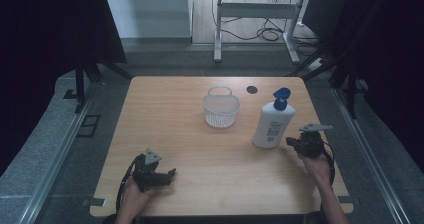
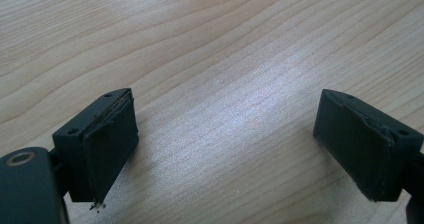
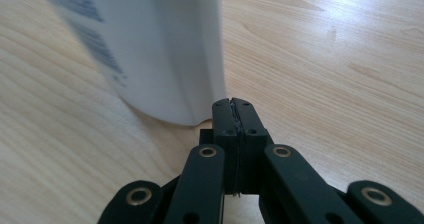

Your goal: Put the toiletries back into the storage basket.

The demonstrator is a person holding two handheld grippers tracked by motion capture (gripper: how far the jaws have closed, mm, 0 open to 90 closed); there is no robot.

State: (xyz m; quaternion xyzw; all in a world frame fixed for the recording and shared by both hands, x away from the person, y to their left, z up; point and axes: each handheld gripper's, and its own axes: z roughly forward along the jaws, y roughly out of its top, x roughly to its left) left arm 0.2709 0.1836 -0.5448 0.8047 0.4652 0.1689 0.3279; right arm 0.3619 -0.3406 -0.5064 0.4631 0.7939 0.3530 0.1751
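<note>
High view: white pump bottle (image 1: 272, 121) upright right of centre on the wooden counter (image 1: 190, 149), white basket (image 1: 221, 109) to its left. Right tool (image 1: 291, 141) pressed closed, empty, tips just beside the bottle's base. Left tool (image 1: 172, 173) near front edge, spread wide, holding nothing.

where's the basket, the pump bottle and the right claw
basket (image 1: 221, 115), high view, on its mesh front wall
pump bottle (image 1: 271, 124), high view, on its white body
right claw (image 3: 233, 115), right gripper view, at its closed tips
</note>
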